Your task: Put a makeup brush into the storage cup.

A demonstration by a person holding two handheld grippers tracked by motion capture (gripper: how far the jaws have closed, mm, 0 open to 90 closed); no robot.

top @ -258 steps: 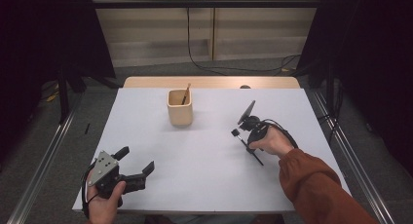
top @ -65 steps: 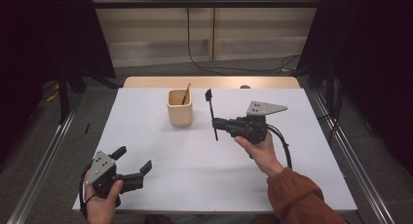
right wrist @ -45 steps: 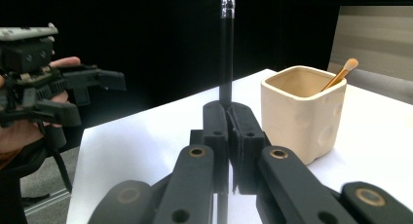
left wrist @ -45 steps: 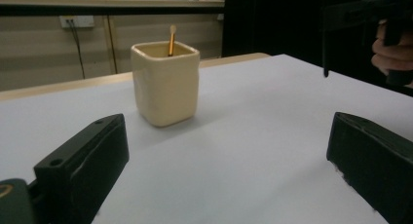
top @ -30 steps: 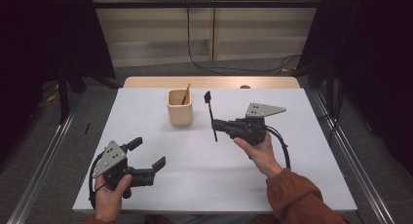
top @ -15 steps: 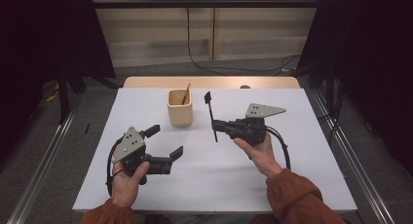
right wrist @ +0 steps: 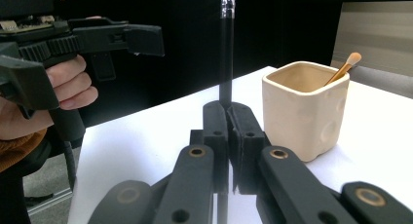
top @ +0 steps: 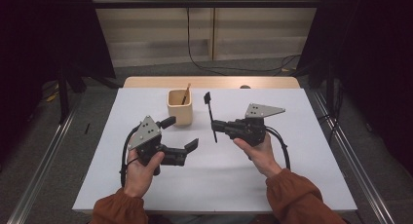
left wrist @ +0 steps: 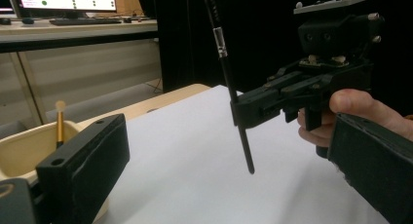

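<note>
We've got the thin black brush (top: 211, 118) pinched upright in our right gripper (top: 217, 128), light, stiff, gripped low; left gripper (top: 180, 134) jaws spread, beside the cup (top: 179, 107).

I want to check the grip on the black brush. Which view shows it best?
The right gripper view: the fingers clamp the black brush close up. The left gripper view shows its whole stem side-on; the high view shows it small.
</note>
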